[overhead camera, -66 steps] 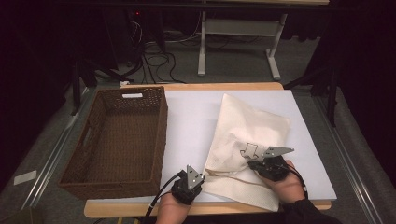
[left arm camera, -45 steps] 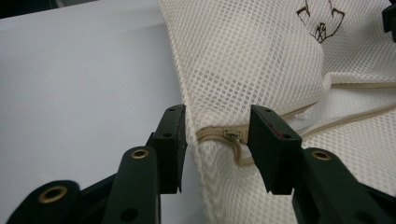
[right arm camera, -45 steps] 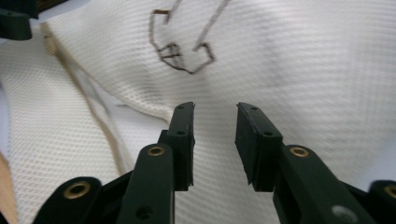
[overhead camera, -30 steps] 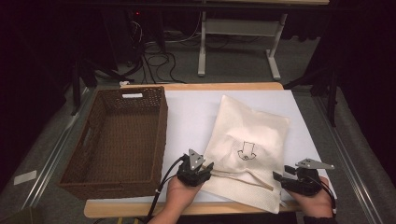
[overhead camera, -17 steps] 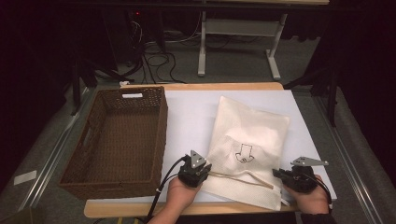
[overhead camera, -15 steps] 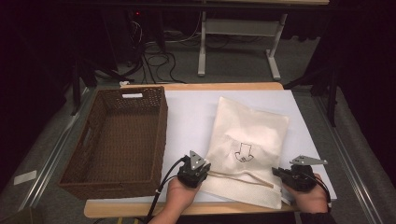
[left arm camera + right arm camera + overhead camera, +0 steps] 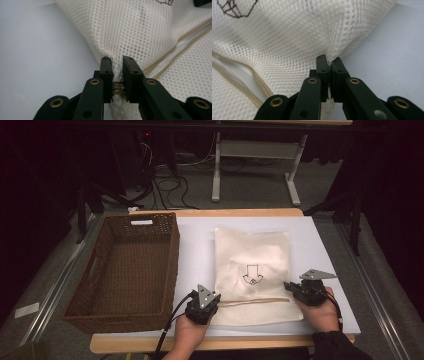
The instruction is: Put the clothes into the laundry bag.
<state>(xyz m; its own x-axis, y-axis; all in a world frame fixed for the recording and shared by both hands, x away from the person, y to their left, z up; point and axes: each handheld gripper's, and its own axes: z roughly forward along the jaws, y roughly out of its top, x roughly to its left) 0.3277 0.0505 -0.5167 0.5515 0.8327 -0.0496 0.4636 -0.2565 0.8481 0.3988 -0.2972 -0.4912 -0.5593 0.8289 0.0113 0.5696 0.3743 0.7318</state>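
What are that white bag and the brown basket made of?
The bag looks like soft, matte synthetic mesh: a fine grid of tiny holes shows up close, and it bunches between the jaws. The basket seems woven wicker or rattan, dark brown; its walls show tight plaited rows.

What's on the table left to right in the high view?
Wicker basket → left hand-held gripper → white mesh bag → right hand-held gripper; both pinch the bag's near edge.

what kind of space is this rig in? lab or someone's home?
Most likely a lab or recording bay, not a home: dark curtained surroundings, loose cables on the floor behind the table, and a bare metal stand. The work surface holds just a wicker basket and a mesh bag.
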